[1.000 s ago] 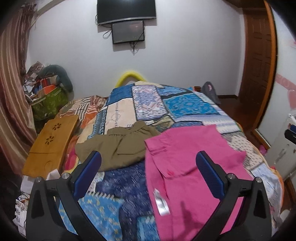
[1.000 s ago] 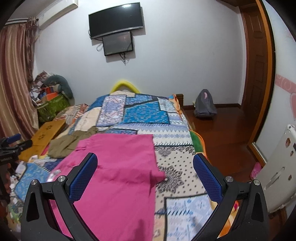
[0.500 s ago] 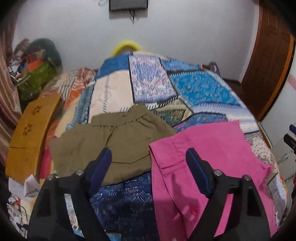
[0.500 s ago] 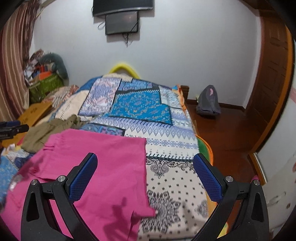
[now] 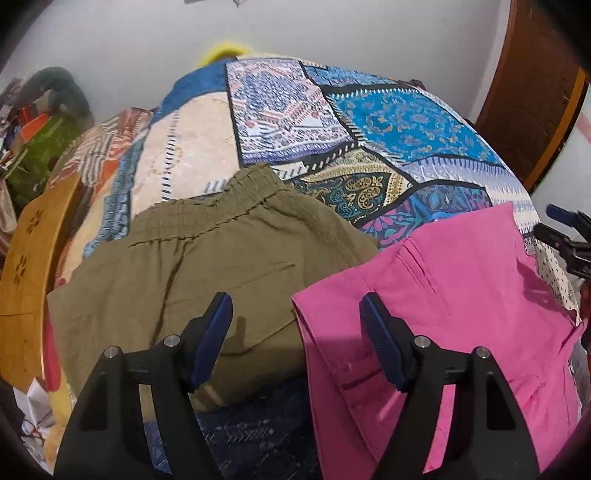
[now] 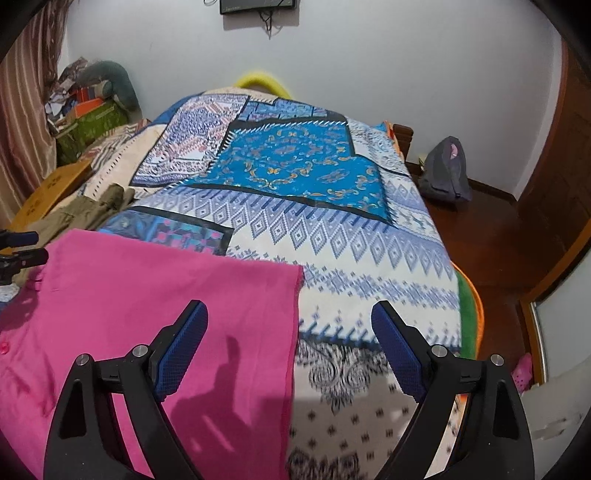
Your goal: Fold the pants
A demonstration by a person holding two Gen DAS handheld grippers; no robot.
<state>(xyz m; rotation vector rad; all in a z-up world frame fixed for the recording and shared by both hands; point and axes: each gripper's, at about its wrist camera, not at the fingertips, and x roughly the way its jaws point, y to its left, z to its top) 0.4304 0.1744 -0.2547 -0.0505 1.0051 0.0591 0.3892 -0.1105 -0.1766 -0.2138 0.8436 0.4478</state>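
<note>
pink pants lie flat on the bedspread for folding, left gripper and right gripper each hang over an edge, jaws apart but closing on nothing.

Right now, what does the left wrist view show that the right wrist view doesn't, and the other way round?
Only the left wrist view shows the olive pants' elastic waistband and the pink pants' near corner between the closing jaws of the left gripper.

Only the right wrist view shows the pink pants' far side edge, the grey backpack on the floor and the wall screen. The right gripper, also closing, straddles that edge.

Both show the pink pants on the patchwork bedspread.
</note>
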